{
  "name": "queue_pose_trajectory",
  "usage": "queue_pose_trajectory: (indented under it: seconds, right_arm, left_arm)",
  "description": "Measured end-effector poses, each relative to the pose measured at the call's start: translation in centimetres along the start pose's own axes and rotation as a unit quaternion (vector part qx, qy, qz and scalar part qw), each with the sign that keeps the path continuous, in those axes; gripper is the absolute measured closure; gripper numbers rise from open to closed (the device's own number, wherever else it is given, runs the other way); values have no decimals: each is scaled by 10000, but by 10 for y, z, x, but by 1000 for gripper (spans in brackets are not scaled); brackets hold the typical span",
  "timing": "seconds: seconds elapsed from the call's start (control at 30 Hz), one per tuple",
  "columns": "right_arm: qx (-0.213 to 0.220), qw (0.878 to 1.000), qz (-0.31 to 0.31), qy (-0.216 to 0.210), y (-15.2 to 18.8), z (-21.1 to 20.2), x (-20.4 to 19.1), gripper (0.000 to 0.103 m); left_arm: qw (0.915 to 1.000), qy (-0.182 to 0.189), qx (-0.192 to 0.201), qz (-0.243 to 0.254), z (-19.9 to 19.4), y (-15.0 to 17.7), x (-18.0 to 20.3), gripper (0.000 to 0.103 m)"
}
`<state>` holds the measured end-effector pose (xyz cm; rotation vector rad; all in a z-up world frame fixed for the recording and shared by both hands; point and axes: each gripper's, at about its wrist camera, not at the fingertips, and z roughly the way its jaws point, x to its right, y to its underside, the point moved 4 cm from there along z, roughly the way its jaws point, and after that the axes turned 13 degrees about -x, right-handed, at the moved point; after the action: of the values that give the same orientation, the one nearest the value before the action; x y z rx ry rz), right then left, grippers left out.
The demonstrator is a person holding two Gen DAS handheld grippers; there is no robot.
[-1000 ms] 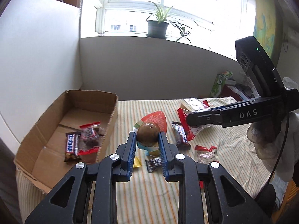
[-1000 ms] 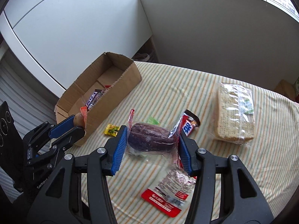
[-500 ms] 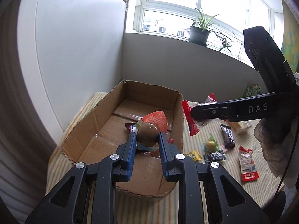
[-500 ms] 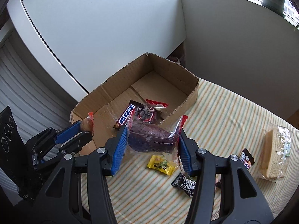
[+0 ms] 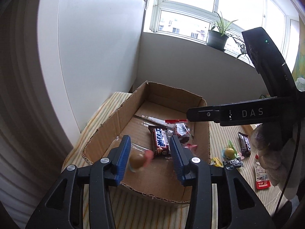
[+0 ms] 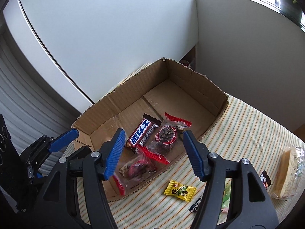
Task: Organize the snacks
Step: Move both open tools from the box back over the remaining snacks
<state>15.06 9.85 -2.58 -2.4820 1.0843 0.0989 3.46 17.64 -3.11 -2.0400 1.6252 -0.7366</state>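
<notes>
An open cardboard box (image 5: pixel 114 122) (image 6: pixel 200 87) sits on the striped tablecloth. Inside lie a chocolate bar (image 5: pixel 161 142) (image 6: pixel 142 133) and a red-edged packet of dark snack (image 5: pixel 181 131) (image 6: pixel 167 137). My left gripper (image 5: pixel 150 154) is open over the box; a round brown snack (image 5: pixel 137 161), blurred, is falling between its fingers. My right gripper (image 6: pixel 152 152) is open above the box's near side; a clear red-edged packet of dark snack (image 6: pixel 136 168), blurred, is dropping into the box. The left gripper (image 6: pixel 63 143) also shows at the left of the right wrist view.
On the cloth beside the box lie a yellow candy (image 6: pixel 180 190), a green-wrapped round sweet (image 5: pixel 229 151), a small dark bar (image 5: pixel 245 144), a black packet (image 5: pixel 233 163), a red-and-white sachet (image 5: pixel 262 177) and a bagged bread slice (image 6: pixel 287 171). White wall panels stand behind the box.
Both grippers have opened over the box. The round brown snack has left the left gripper and the dark packet has left the right gripper; both are falling into the box.
</notes>
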Motion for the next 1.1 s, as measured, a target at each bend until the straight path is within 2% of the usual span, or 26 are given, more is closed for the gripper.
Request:
queue_pose_trajectory:
  seconds: [0.33, 0.57, 0.73, 0.93, 1.0, 1.1]
  right_arm:
    - [41, 9998, 123, 132, 33, -33, 27, 37]
    - [-17, 9987, 353, 360, 71, -53, 63, 37]
    - [-134, 9971, 597, 457, 103, -58, 95, 37]
    - [-392, 9925, 1035, 518, 145, -52, 128, 37]
    - [-509, 9900, 1212, 517, 158, -48, 138, 31]
    - [-605, 9875, 1370, 489, 172, -44, 146, 29]
  left_arm:
    - [9993, 220, 97, 293, -7, -1, 32, 62]
    - [9965, 482, 10, 687, -4, 2, 75, 62]
    - [9921, 674, -225, 1033, 8, 9, 108, 62]
    - [9855, 929, -714, 1223, 32, 19, 133, 62]
    - [9837, 973, -821, 1270, 37, 22, 141, 62]
    - [9807, 1013, -919, 1395, 41, 27, 152, 62]
